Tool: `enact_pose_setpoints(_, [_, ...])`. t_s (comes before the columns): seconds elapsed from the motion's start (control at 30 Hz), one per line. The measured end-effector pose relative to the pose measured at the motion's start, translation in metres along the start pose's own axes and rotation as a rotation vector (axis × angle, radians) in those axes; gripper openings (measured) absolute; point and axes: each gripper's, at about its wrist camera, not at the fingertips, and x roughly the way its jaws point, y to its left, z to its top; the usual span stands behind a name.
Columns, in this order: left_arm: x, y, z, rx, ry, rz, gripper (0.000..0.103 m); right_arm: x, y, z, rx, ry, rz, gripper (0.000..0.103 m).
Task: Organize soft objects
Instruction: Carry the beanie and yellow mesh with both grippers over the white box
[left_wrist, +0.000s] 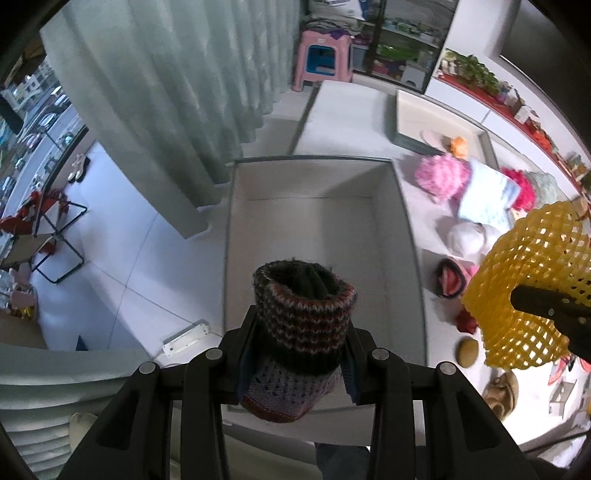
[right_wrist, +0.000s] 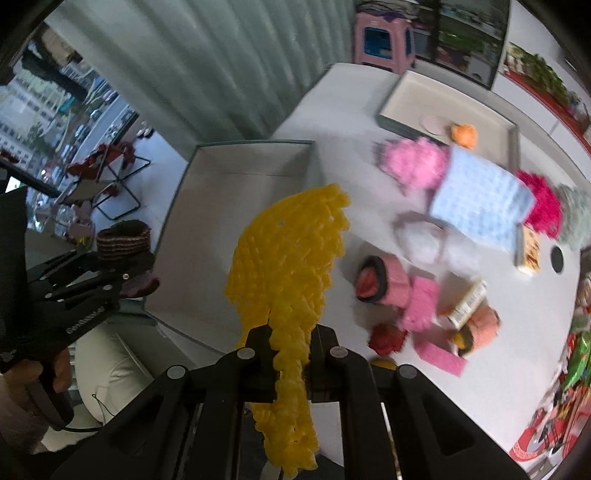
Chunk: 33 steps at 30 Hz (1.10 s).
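Note:
My left gripper (left_wrist: 295, 363) is shut on a striped knitted cup-shaped cosy (left_wrist: 301, 325), dark with red and lilac bands, held above the near end of an empty grey-rimmed white box (left_wrist: 314, 177). My right gripper (right_wrist: 290, 363) is shut on a yellow foam net sleeve (right_wrist: 288, 266), held over the table just right of that box (right_wrist: 236, 206). The yellow net (left_wrist: 532, 291) and the right gripper also show at the right of the left wrist view. The left gripper with the cosy (right_wrist: 123, 240) shows at the left of the right wrist view.
A pile of soft things lies on the white table (right_wrist: 369, 96): pink fluffy item (right_wrist: 413, 166), light blue cloth (right_wrist: 480, 206), magenta fluffy item (right_wrist: 543, 206), pink knitted cup (right_wrist: 380, 280), white cloth (right_wrist: 424, 240). A second tray (right_wrist: 443, 107) holds an orange item. Curtain and floor lie left.

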Motion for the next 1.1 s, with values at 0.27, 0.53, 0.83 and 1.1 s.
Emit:
enact_pose_setpoints(0.27, [0.027, 0.015, 0.029, -0.028, 0.003, 0.014, 0.040, 0.032, 0.030, 0.045, -0.032, 0.020, 0.028, 0.010])
enact_pose_setpoints(0.53, [0.054, 0.023, 0.056, -0.047, 0.010, 0.045, 0.040, 0.063, 0.040, 0.078, -0.026, 0.046, 0.010, 0.010])
enact_pose_setpoints(0.83, [0.078, 0.025, 0.077, -0.065, 0.023, 0.052, 0.040, 0.095, 0.040, 0.103, -0.021, 0.089, -0.017, 0.010])
enact_pose_setpoints(1.1, [0.096, 0.025, 0.078, -0.076, 0.059, 0.048, 0.040, 0.116, 0.031, 0.109, -0.010, 0.132, -0.031, 0.010])
